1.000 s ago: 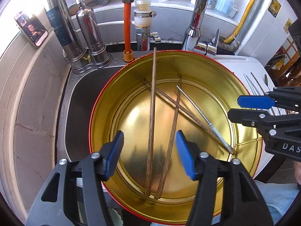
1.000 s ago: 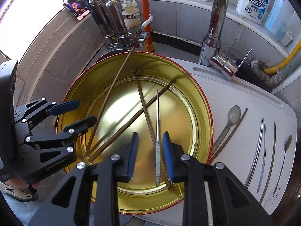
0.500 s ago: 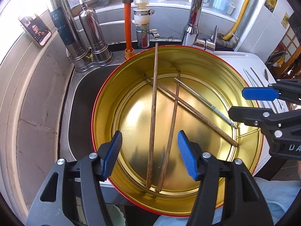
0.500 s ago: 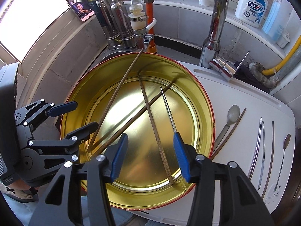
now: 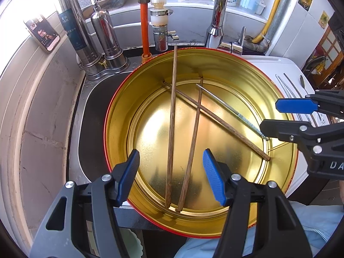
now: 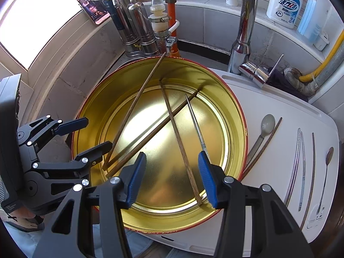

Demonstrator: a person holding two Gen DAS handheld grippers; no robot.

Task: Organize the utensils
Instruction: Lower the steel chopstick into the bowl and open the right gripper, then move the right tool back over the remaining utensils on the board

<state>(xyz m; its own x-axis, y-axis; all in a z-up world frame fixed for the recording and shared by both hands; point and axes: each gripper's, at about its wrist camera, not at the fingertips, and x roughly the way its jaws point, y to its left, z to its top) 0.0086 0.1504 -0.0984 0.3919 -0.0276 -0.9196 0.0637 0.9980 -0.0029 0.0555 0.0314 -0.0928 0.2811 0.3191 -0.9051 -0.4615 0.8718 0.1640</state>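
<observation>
At the bottom of the left wrist view, the left gripper [image 5: 171, 176] hangs over the round gold tin with a red rim [image 5: 120, 116], jaws released, nothing between them. At the bottom of the right wrist view, the right gripper [image 6: 172, 177] has its jaws likewise parted and empty. Inside the tin lie three brown wooden chopsticks [image 6: 180, 148] crossing one another and a thin silver metal chopstick [image 6: 196, 124]. At right, on the white board [image 6: 279, 99], rest a pale spoon [image 6: 267, 124], another wooden chopstick [image 6: 265, 146], metal chopsticks [image 6: 297, 157] and a small dark spoon [image 6: 329, 153]. Beyond stands a chrome tap [image 6: 247, 25].
</observation>
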